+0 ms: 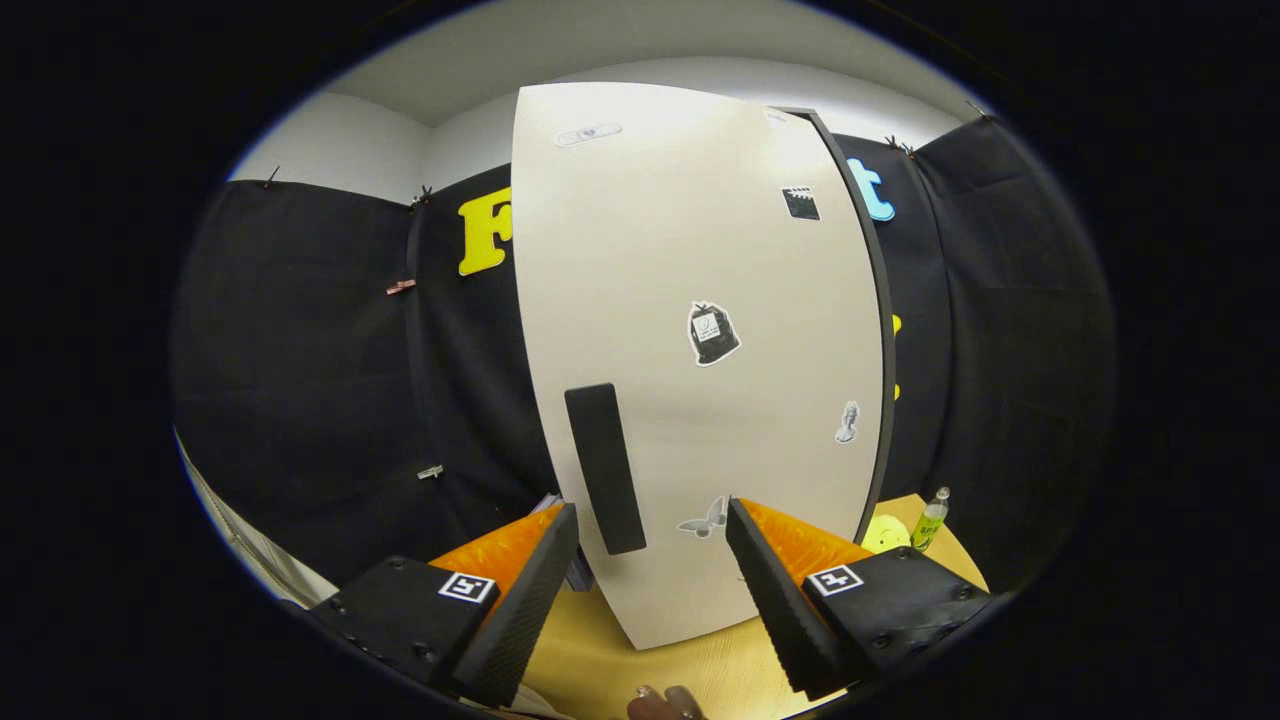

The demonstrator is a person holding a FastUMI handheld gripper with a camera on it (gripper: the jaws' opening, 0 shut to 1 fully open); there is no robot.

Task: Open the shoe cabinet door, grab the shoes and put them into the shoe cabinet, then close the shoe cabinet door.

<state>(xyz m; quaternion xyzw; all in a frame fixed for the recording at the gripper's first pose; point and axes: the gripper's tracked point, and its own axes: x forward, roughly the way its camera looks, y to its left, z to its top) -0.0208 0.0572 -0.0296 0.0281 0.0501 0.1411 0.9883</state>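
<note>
Fingers [652, 520] stand wide apart, gripping nothing, over the pale wooden bench [690, 670]. Just ahead, between them, rises the white shoe cabinet door [690, 300], flat and smooth, with one long black bar handle [605, 468] near its left edge and several small stickers. One green bottle [930, 520] stands at the far right on the bench, beside the cabinet.

Shoe cabinet door [690, 300]: off-white, scattered small stickers; handle [605, 468]: black; surface [610, 670]: pale wood grain; bottle [930, 520]: green.
</note>
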